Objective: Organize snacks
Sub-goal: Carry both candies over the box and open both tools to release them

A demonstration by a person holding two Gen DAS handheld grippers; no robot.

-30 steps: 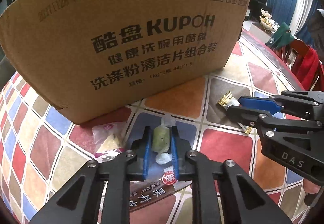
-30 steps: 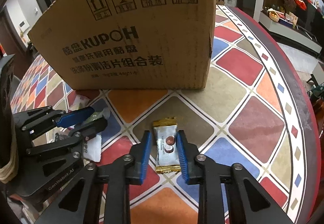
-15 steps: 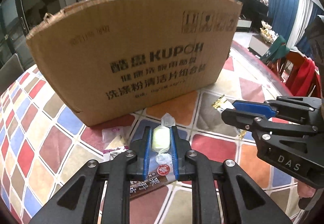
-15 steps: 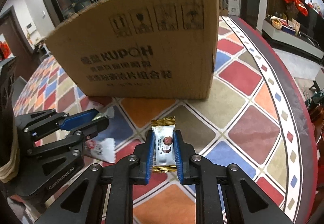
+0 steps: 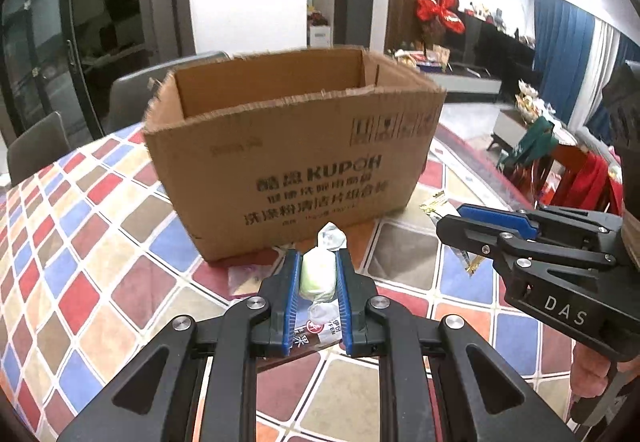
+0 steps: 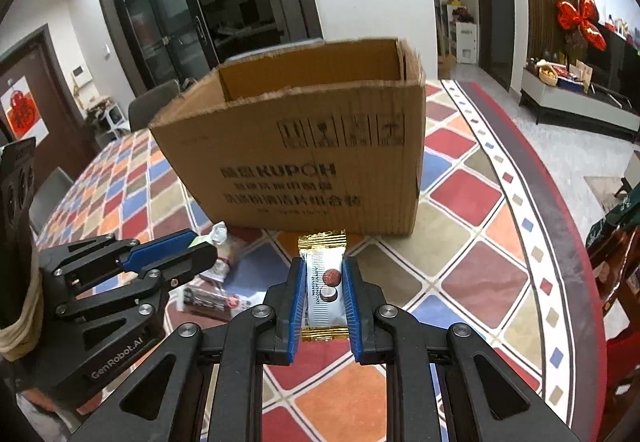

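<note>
Left wrist view: the left gripper (image 5: 318,278), at lower centre of the frame, pinches a pale green candy (image 5: 317,276) in a clear twisted wrapper between its blue pads (image 5: 291,294); the candy is held clear of the tabletop (image 5: 100,242). Beyond it, at centre frame, an open cardboard box (image 5: 296,162) printed "KUPOH" stands on the tabletop's coloured diamond pattern, its top flaps cut away and its interior partly visible. At right of frame the right gripper (image 5: 460,226) appears side-on, with a gold-edged packet end showing beside its tips. A dark snack packet (image 5: 316,334) lies on the tabletop below the left gripper, and a clear bag (image 5: 248,276) lies near the foot of the box.

Right wrist view: the right gripper (image 6: 323,286), at lower centre, is closed on a white snack packet (image 6: 323,286) with gold crimped ends and a brown round motif; the packet is lifted off the tabletop (image 6: 480,202) and points toward the cardboard box (image 6: 304,158) at centre frame. At lower left the left gripper (image 6: 204,246) appears side-on with the twisted end of the candy (image 6: 218,232) protruding from its tips. Loose packets (image 6: 212,296) lie on the tabletop between the two grippers.
</note>
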